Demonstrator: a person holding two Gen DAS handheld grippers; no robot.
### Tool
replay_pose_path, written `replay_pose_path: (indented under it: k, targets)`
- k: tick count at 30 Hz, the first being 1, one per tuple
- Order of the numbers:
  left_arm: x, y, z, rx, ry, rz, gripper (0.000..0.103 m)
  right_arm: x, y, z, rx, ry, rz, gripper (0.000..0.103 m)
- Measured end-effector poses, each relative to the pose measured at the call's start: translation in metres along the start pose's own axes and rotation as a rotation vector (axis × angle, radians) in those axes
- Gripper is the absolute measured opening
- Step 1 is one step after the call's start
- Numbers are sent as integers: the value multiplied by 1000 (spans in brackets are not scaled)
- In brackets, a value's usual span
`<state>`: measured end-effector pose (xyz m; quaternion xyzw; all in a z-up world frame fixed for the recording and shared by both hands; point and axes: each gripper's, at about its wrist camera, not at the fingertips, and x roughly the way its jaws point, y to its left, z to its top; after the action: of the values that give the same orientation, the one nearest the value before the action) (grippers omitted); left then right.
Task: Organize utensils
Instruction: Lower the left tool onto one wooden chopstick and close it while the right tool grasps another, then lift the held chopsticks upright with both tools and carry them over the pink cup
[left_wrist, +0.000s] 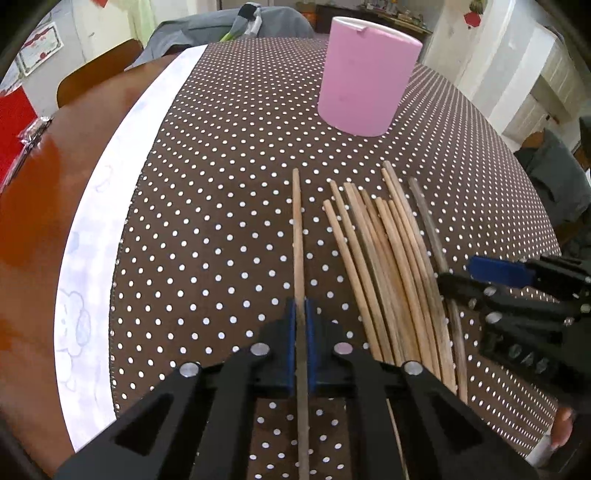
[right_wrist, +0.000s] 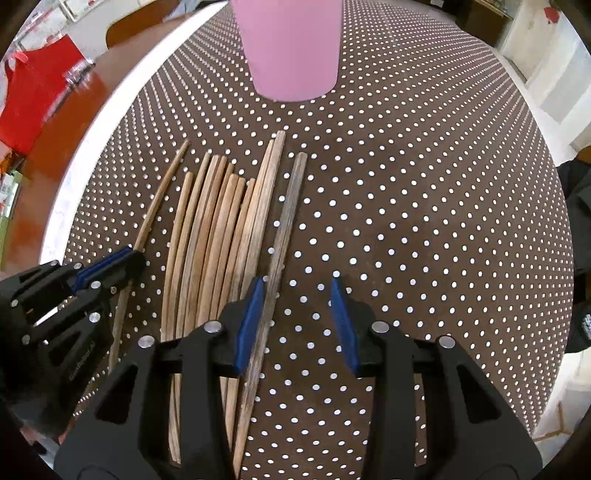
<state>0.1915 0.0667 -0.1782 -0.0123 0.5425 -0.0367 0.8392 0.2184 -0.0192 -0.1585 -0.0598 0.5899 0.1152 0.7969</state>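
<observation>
Chopsticks (right_wrist: 218, 258) of pale, worn wood lie side by side on the polka-dot tablecloth (right_wrist: 406, 221), below the pink cup (left_wrist: 364, 74). Left gripper (left_wrist: 301, 314) is clamped on one chopstick (left_wrist: 298, 236); right gripper (right_wrist: 297, 295) stands unclenched astride the darkest chopstick (right_wrist: 286, 229). Their near ends are hidden behind the grippers.

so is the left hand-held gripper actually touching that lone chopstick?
Touching. The left wrist view shows the left hand-held gripper with both blue pads pressed against the lone chopstick, no gap on either side.
</observation>
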Motion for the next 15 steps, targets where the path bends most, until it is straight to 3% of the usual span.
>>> replay_pose_path:
  k: [4, 6, 15]
  targets:
    - [0, 3, 1, -15, -1, -13, 6, 6, 5, 2, -61, 4, -45, 29]
    - [0, 6, 2, -34, -3, -36, 6, 9, -1, 6, -45, -5, -45, 11]
    - [-19, 23, 6, -67, -90, -137, 5, 12, -52, 9, 43, -95, 114, 7]
